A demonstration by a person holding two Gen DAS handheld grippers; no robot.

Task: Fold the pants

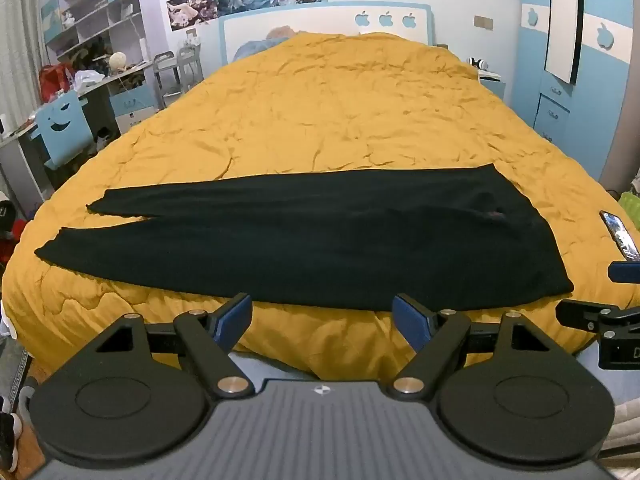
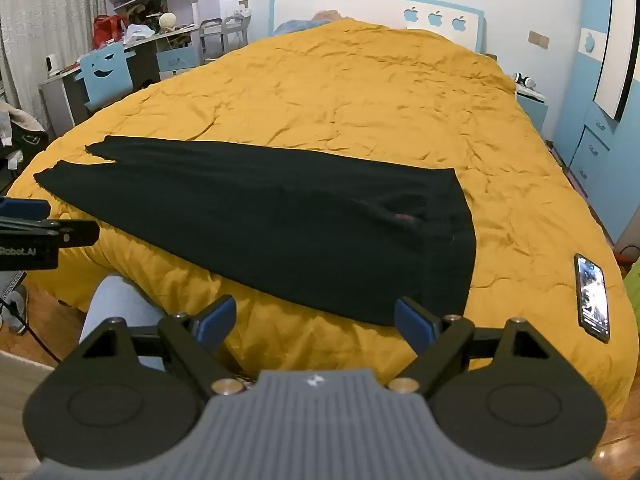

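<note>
Your left gripper [image 1: 322, 322] hangs released, its blue pads spread wide and holding nothing, just off the near edge of the bed and level with the mattress top. It faces the middle of the near trouser leg. Your right gripper [image 2: 314, 322] is likewise spread and empty, and lines up with the near corner of the waistband, which I judge to be the natural first pinch point.

Beyond them, the black knit pants [image 1: 304, 236] lie flat on the mustard-yellow quilted bedspread [image 1: 340, 120], close to its near edge. The waist points right and the two cuffs left, slightly parted. Spreading them flat suits a lengthwise fold, leg over leg, and nothing is folded yet.

A dark smartphone [image 2: 593, 298] rests on the bedspread right of the waistband, apart from the fabric.
</note>
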